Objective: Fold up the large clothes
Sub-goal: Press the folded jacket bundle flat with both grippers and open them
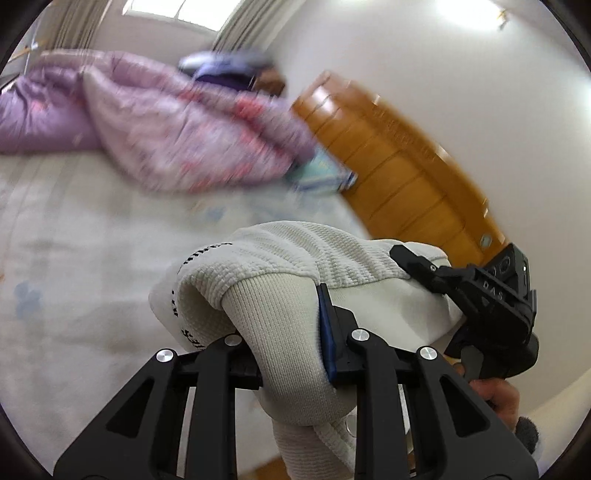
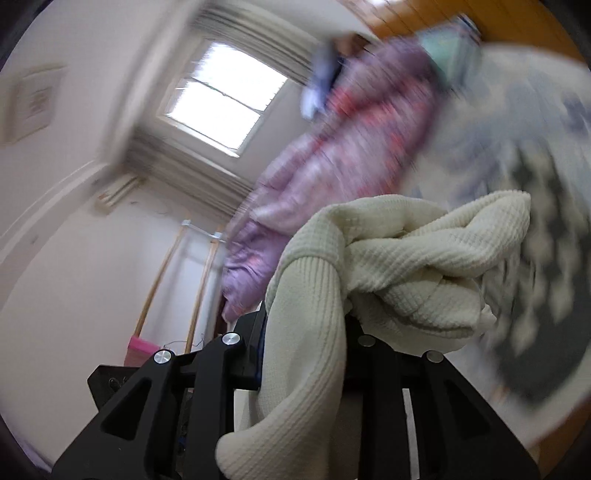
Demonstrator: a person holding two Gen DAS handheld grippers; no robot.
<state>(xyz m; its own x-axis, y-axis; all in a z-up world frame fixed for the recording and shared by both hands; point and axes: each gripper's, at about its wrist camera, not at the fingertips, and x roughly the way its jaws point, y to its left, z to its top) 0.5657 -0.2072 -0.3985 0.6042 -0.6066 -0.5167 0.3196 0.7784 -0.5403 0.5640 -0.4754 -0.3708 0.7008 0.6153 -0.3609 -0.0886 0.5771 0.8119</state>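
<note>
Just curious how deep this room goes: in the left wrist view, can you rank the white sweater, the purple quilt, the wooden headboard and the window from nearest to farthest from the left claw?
1. White sweater, clamped in the left claw.
2. Wooden headboard, to the right; its near end is close.
3. Purple quilt, across the bed, upper left.
4. Window, at the top, behind the quilt.

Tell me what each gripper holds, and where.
Both clamp the white knit sweater: left gripper and right gripper each on a ribbed cuff or hem.

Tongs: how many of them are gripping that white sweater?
2. The left tongs clamp a ribbed cuff of the white sweater; the right tongs clamp another ribbed part, beside them.
</note>
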